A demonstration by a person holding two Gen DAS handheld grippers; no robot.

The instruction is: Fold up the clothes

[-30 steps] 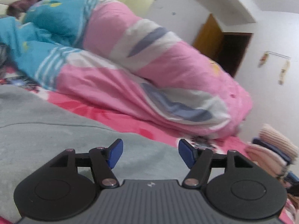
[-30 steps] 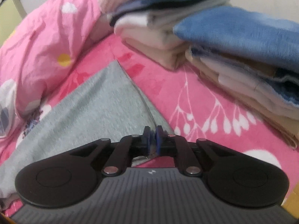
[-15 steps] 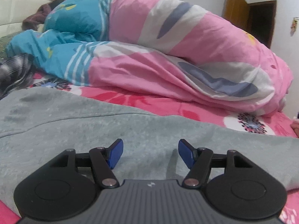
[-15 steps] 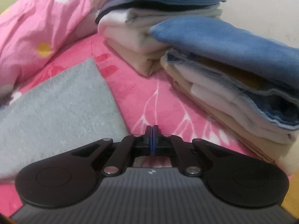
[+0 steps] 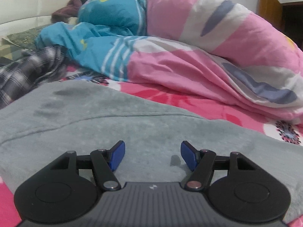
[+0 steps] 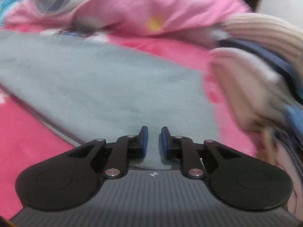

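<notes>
While a grey garment (image 5: 117,124) is spread on the pink floral bed (image 5: 170,96) beside a rumpled quilt (image 5: 189,56), left gripper (image 5: 151,156) fingers are held wide, right gripper (image 6: 154,141) fingers narrowly parted, nothing pinched.

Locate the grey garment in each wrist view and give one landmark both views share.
Left wrist view: the grey garment fills the lower half, spread flat on the bed beneath the wide-open jaws.
Right wrist view: it runs across the middle from the left edge down to the jaws, blurred.
Shared landmark: the pink quilt, bunched behind the garment in both.
</notes>
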